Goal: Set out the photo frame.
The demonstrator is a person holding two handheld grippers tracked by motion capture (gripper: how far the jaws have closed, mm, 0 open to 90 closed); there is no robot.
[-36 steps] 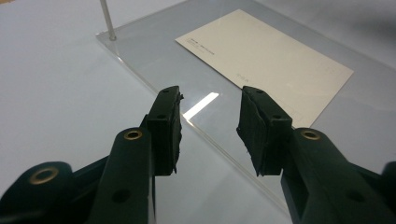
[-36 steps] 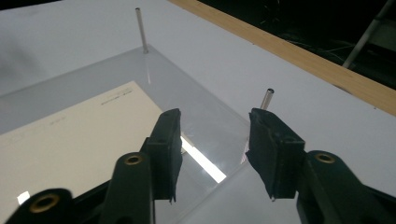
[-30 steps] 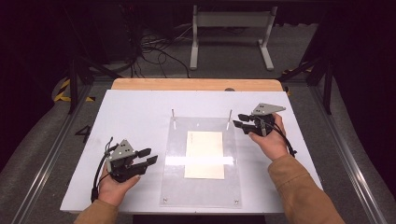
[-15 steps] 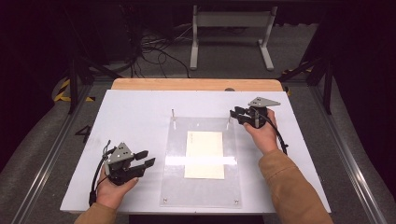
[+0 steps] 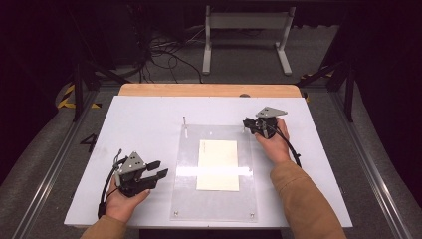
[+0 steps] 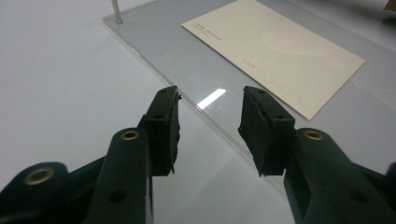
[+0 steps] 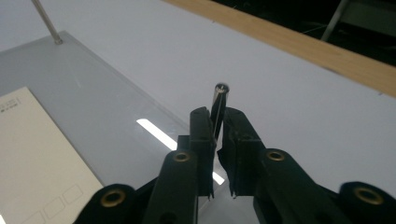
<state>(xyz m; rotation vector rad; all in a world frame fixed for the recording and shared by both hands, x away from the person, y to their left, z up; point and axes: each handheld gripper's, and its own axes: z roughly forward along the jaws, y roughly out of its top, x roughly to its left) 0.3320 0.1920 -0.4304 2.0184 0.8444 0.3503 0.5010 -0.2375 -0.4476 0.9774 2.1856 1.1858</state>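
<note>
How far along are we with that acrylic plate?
Done: the card lies under the clear plate. In hand: the right gripper, jaws just closing, clamps the far-right metal pin. Left: the other pin stands untouched; the left gripper waits open beside the plate.

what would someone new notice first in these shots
First, the clear plastic sheet in the middle of the white table, with a cream card lying flat on it. At the sheet's far right corner, the right gripper has just been closing its fingers around a thin upright metal pin. The left gripper sits open at the sheet's near left edge, nothing between its fingers.
</note>
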